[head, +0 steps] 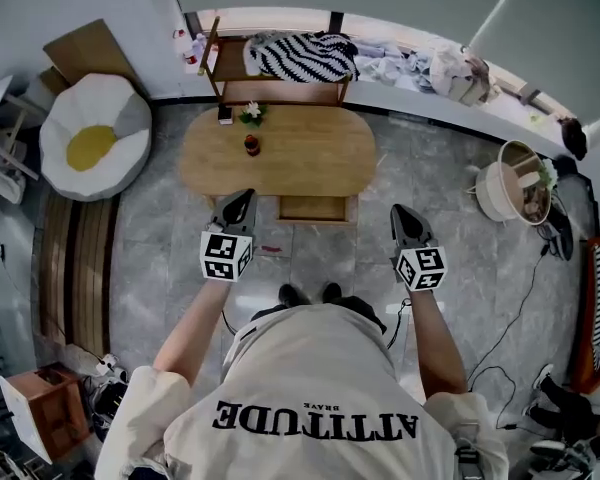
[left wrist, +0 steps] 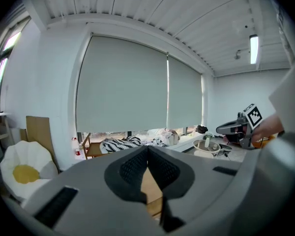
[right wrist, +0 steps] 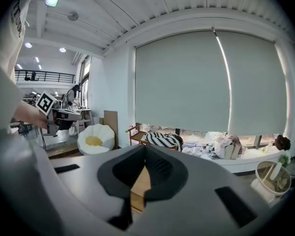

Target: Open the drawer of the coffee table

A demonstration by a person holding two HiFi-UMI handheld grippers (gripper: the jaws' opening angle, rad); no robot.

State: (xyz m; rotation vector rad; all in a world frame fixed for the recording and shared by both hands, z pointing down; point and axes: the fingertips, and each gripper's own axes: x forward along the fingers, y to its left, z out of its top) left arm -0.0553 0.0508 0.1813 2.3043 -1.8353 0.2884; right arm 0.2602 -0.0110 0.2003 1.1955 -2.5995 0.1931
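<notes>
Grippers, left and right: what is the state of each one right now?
Left gripper: closed, nothing between its jaws.
Right gripper: closed, nothing between its jaws.

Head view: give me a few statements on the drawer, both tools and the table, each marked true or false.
1. The drawer stands pulled out of the table. True.
2. The left tool grips the drawer. False: it is shut on nothing.
3. The right tool is shut and empty. True.
4. The tabletop is bare. False: a plant and a small dark red thing stand on it.
5. The egg-like cushion lies right of the table. False: it lies to the left.
</notes>
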